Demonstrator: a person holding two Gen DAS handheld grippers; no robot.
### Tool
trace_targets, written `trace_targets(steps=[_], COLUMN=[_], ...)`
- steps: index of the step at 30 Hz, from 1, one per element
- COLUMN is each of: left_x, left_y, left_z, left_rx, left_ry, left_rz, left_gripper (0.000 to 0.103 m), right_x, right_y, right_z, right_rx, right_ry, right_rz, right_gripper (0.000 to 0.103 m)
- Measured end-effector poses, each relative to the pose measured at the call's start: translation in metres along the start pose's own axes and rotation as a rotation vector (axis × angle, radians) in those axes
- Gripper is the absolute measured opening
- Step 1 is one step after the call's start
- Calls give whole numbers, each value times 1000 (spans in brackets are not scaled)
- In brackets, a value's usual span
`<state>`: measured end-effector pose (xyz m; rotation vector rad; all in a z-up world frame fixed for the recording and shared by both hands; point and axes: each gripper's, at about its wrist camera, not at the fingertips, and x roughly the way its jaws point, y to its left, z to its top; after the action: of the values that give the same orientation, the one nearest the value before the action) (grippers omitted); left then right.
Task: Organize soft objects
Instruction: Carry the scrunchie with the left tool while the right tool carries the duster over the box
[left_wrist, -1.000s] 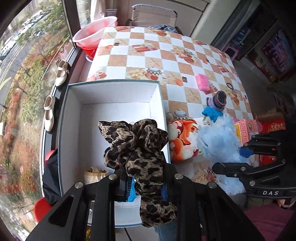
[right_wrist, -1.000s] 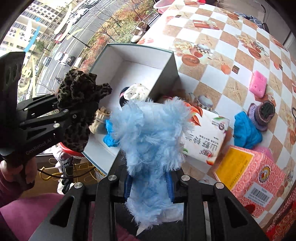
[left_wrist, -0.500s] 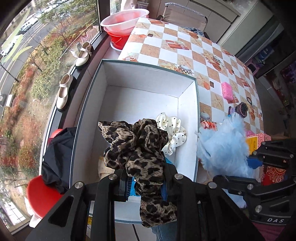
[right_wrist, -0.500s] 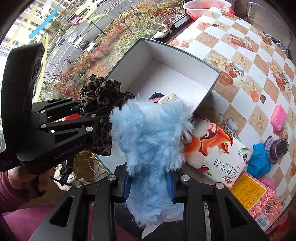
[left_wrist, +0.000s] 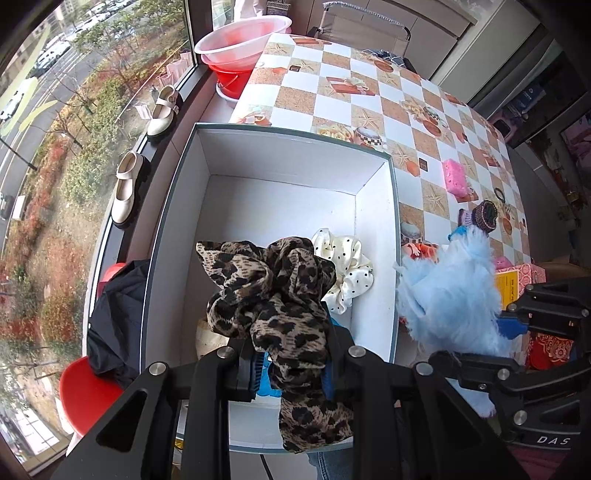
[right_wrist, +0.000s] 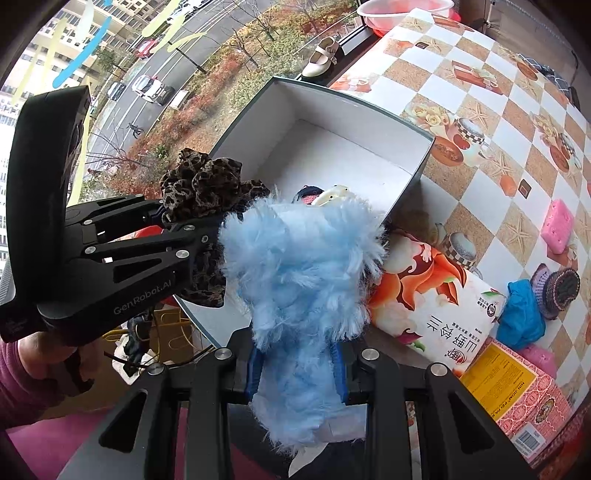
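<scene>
- While we look along the left gripper (left_wrist: 291, 373), its jaws are clamped on the leopard-print scrunchie (left_wrist: 273, 295), which bunches up above the blue pads and hangs down below them.
- We see this scrunchie held above the near end of the open white box (left_wrist: 376, 229), over its interior.
- Inside the box we note a cream polka-dot scrunchie (left_wrist: 347, 266) against the right wall, just beside the leopard one in the view; further items under the gripper are too hidden to name.
- We see the right gripper (right_wrist: 299, 373) pressed tight on the fluffy light-blue item (right_wrist: 303, 273), whose fur spreads wide above the pads.
- From the left wrist view the blue item sits just outside the box's right wall, beside it rather than over it.
- The box stands on a table with a checkered patterned cloth (left_wrist: 369, 92), at its window-side edge.
- On the cloth we record a printed tissue pack (right_wrist: 436, 295), a blue cloth (right_wrist: 521, 314), a pink sponge (right_wrist: 557, 225), a crocheted piece (right_wrist: 561, 284) and a red patterned carton (right_wrist: 517, 398).
- By the window we see two cream shoes (left_wrist: 162, 110) on the sill and a pink basin (left_wrist: 240, 40).
</scene>
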<state>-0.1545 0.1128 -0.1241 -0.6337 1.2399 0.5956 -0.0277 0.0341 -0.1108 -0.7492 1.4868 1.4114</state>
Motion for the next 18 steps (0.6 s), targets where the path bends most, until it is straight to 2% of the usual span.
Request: trace_targets(steps=[18], left_x=[3], left_y=[-7], left_z=[1], left_rx=[21], left_ry=[4], left_rz=[-5], left_gripper=[27], right_x=[0], right_y=[0], right_z=[1], right_rx=[4], right_ry=[5], right_rz=[-3], right_gripper=[32])
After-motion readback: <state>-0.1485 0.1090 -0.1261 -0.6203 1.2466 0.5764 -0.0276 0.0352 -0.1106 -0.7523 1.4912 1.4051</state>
